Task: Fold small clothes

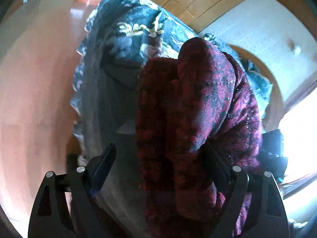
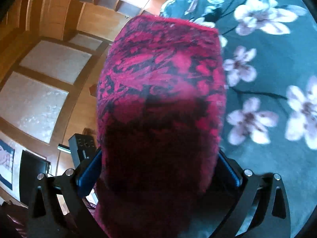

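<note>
Left gripper (image 1: 158, 170): jaws apart, red-and-black cloth (image 1: 198, 119) draped between them, lying against the right finger, clear of the left. Whether it is pinched, cannot tell. Right gripper (image 2: 158, 170): jaws at their widest, the same cloth (image 2: 162, 79) filling the gap, both blue pads (image 2: 89, 174) against its sides. Under the cloth, a dark floral cover (image 2: 267, 79). Beyond, wooden panelling (image 2: 59, 29).

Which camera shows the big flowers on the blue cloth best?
The right wrist view: the flowered blue cloth lies wide and bright there, with whole pale blossoms beside the red and black garment. In the left wrist view the same cloth is darker, bunched, and partly hidden behind the garment.
</note>
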### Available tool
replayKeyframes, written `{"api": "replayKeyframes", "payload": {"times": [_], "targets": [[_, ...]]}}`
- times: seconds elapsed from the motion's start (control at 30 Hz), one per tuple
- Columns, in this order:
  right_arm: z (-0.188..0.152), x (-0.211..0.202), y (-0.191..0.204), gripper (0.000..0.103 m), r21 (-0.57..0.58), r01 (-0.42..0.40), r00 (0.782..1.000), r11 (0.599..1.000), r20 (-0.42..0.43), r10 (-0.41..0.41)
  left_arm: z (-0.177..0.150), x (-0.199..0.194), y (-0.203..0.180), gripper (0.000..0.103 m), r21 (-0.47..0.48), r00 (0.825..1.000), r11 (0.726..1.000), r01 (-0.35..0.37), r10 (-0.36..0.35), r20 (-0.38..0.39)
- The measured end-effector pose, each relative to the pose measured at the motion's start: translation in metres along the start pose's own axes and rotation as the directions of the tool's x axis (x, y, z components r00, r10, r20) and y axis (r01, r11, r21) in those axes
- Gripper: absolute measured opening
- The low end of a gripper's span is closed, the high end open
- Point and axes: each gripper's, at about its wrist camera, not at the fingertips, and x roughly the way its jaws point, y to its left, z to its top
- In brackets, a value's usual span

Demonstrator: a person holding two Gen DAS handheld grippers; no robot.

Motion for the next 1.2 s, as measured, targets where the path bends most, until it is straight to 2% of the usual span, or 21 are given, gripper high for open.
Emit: {"api": "replayKeyframes", "payload": {"times": [0.07,0.13,0.2,0.33,0.43,0.6,0.73,0.83,0.9,0.97,1.0,1.07,1.1,1.13,1.2], "targets": [[-0.002,0.0,0.013,0.095,-0.028,0.024,1.0,0.999,0.014,-0.024,-0.001,-0.003,0.004,0.063,-0.038,0.995,0.995,0.096,-0.096,0.005],[-0.003,-0.007,0.027,0.081,-0.057,0.026,0.999,0.998,0.036,-0.024,-0.003,-0.006,0.001,0.06,-0.03,0.993,0.992,0.121,-0.12,0.012],[-0.007,-0.014,0.041,0.076,-0.094,0.027,0.999,0.995,0.039,-0.023,-0.005,-0.01,-0.006,0.056,-0.02,0.989,0.989,0.147,-0.146,0.015],[-0.011,-0.033,0.064,0.072,-0.155,0.001,0.998,0.988,0.058,0.008,-0.004,-0.02,-0.031,0.053,0.001,0.98,0.98,0.198,-0.198,0.029],[-0.011,-0.047,0.077,0.072,-0.193,-0.003,0.997,0.981,0.08,0.019,0.004,-0.018,-0.064,0.053,0.046,0.972,0.972,0.232,-0.233,0.027],[0.013,-0.109,0.086,0.072,-0.25,0.022,0.984,0.968,0.177,0.023,0.045,0.019,-0.143,0.053,0.16,0.964,0.952,0.262,-0.267,0.009],[0.046,-0.161,0.06,0.072,-0.214,0.035,0.963,0.976,0.268,0.024,0.075,0.069,-0.206,0.052,0.242,0.968,0.938,0.247,-0.248,-0.025],[0.069,-0.198,0.014,0.072,-0.128,0.061,0.946,0.99,0.324,-0.016,0.079,0.119,-0.239,0.052,0.297,0.979,0.933,0.204,-0.188,-0.082],[0.075,-0.209,-0.016,0.072,-0.078,0.088,0.942,0.993,0.33,-0.057,0.066,0.163,-0.248,0.048,0.333,0.983,0.932,0.143,-0.096,-0.153],[0.075,-0.216,-0.06,0.072,0.019,0.135,0.94,0.991,0.313,-0.134,0.045,0.206,-0.245,0.048,0.374,0.972,0.926,0.046,0.045,-0.232],[0.072,-0.215,-0.082,0.072,0.069,0.175,0.939,0.982,0.288,-0.188,0.031,0.22,-0.242,0.049,0.395,0.968,0.918,0.031,0.071,-0.241],[0.057,-0.204,-0.122,0.077,0.141,0.299,0.926,0.944,0.195,-0.322,0.02,0.219,-0.237,0.05,0.374,0.976,0.926,0.06,0.024,-0.218],[0.048,-0.203,-0.135,0.083,0.159,0.294,0.927,0.943,0.193,-0.321,0.017,0.215,-0.236,0.05,0.358,0.977,0.932,0.063,0.015,-0.21],[0.04,-0.207,-0.141,0.084,0.17,0.264,0.93,0.949,0.216,-0.298,0.015,0.212,-0.236,0.05,0.355,0.979,0.933,0.058,0.017,-0.205],[0.029,-0.211,-0.14,0.09,0.168,0.257,0.923,0.952,0.248,-0.293,0.01,0.2,-0.241,0.05,0.374,0.984,0.927,0.024,0.045,-0.173]]}}
